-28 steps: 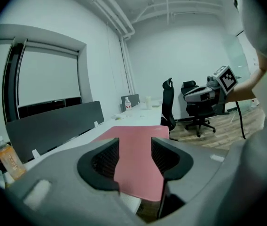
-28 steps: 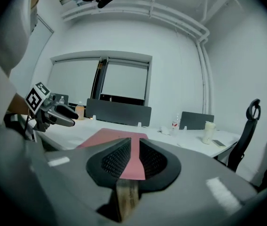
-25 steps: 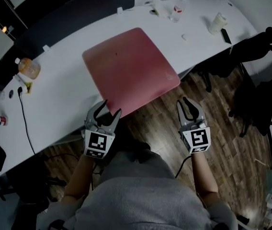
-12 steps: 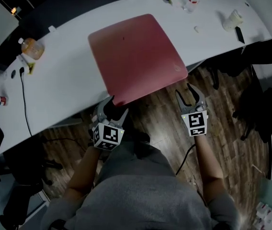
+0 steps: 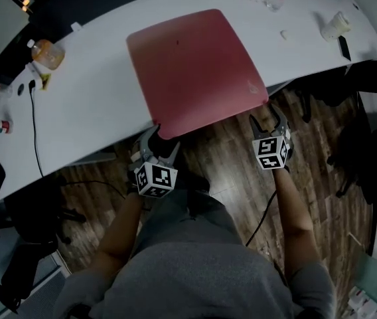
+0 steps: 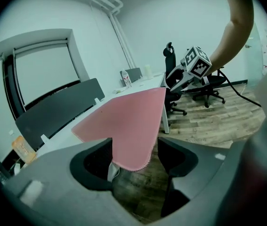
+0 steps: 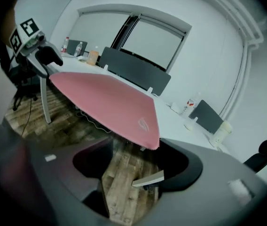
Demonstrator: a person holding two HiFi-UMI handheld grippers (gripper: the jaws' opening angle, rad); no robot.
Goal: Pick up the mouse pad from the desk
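Head view gave me the long white table [image 5: 89, 111] curving across the top of the scene, with wood floor [image 5: 228, 165] under its near edge. The pink pad [image 5: 195, 65] lay flat on the table, turned at an angle, and its two near corners stuck out past the edge over the floor. Dark chairs [image 5: 374, 78] stood on the floor at the right, well apart from the pad.

I had both grippers low at the table's near edge, one at each overhanging corner. The left gripper [image 5: 160, 141] sat at the pad's nearest corner. Its jaws had just been opening and stood spread wide; in the left gripper view that corner hung between them, and I could see neither jaw pressing on it. The right gripper [image 5: 268, 119] sat at the pad's right corner. Its jaws had also just been opening and were spread wide; in the right gripper view the corner with a faint logo lay at the gap, clear of both jaws.

A black cable [image 5: 34, 131] ran across the table's left part, near an orange bottle [image 5: 48, 53]. A pale cup [image 5: 338, 25] stood at the far right.
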